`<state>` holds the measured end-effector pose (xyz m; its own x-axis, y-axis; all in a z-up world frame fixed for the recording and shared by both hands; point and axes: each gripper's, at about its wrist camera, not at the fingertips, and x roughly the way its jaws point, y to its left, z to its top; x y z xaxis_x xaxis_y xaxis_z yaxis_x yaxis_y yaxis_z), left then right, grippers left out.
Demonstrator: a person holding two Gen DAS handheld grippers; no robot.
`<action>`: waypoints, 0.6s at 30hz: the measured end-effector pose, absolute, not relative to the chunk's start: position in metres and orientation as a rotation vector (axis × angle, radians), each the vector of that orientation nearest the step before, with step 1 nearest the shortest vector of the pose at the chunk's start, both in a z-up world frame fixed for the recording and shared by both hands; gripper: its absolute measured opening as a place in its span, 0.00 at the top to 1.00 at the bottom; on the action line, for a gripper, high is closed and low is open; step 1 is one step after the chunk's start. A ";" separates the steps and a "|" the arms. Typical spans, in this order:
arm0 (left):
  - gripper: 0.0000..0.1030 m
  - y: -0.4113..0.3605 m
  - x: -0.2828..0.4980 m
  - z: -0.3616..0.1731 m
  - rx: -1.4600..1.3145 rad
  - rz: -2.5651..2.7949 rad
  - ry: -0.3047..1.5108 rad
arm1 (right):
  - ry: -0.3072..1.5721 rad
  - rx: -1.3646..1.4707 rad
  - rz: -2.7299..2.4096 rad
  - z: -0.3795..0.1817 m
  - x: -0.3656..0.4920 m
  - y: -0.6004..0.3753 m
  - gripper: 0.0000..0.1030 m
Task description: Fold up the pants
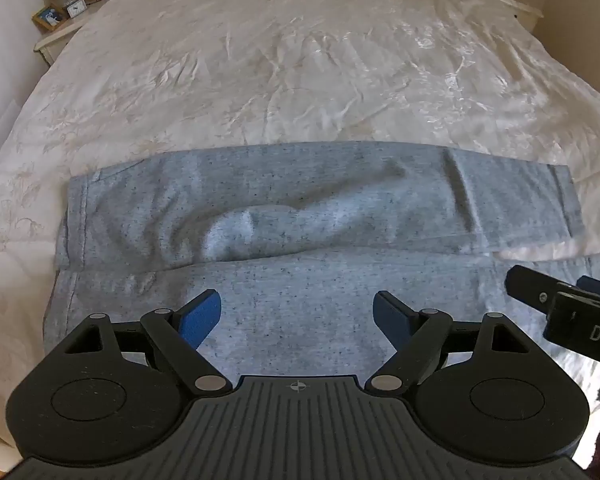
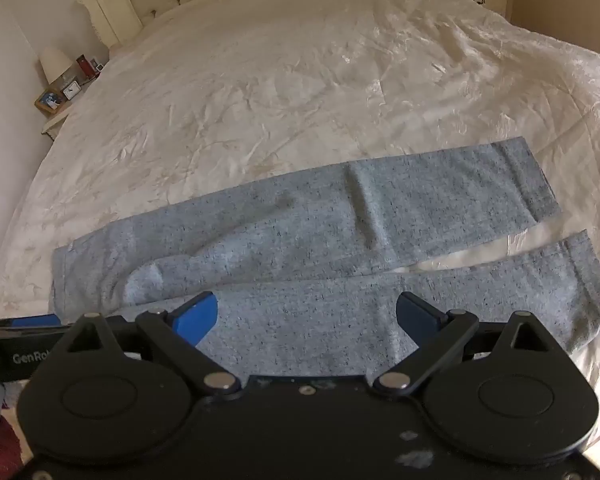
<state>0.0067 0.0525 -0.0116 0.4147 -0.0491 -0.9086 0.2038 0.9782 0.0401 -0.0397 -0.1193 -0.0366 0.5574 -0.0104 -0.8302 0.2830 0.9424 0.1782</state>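
Pants (image 1: 320,216), grey, lie flat across the near part of the bed (image 1: 300,60), legs side by side, with left hand-held gripper (image 1: 296,312) and right hand-held gripper (image 2: 306,318) both spread wide above the near leg, holding nothing.

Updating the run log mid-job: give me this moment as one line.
pants: grey, spread flat across bed, legs side by side | left gripper: open over near leg | right gripper: open over near leg | fold: not started
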 end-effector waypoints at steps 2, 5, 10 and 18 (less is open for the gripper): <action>0.19 0.052 0.009 -0.010 0.152 -0.159 1.135 | 0.968 0.304 -0.181 -0.037 -0.040 -0.118 0.02; 0.19 0.052 0.010 -0.009 0.150 -0.162 1.147 | 0.976 0.294 -0.191 -0.036 -0.040 -0.115 0.02; 0.19 0.056 0.010 -0.010 0.132 -0.166 1.168 | 0.992 0.283 -0.195 -0.036 -0.043 -0.111 0.02; 0.19 0.057 0.009 -0.008 0.128 -0.155 1.178 | 0.998 0.268 -0.187 -0.034 -0.046 -0.107 0.02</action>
<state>0.0094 0.0565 -0.0077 0.3741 -0.0534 -0.9258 0.1875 0.9821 0.0191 -0.0457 -0.1065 -0.0343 0.5303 -0.0328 -0.8472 0.2766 0.9513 0.1363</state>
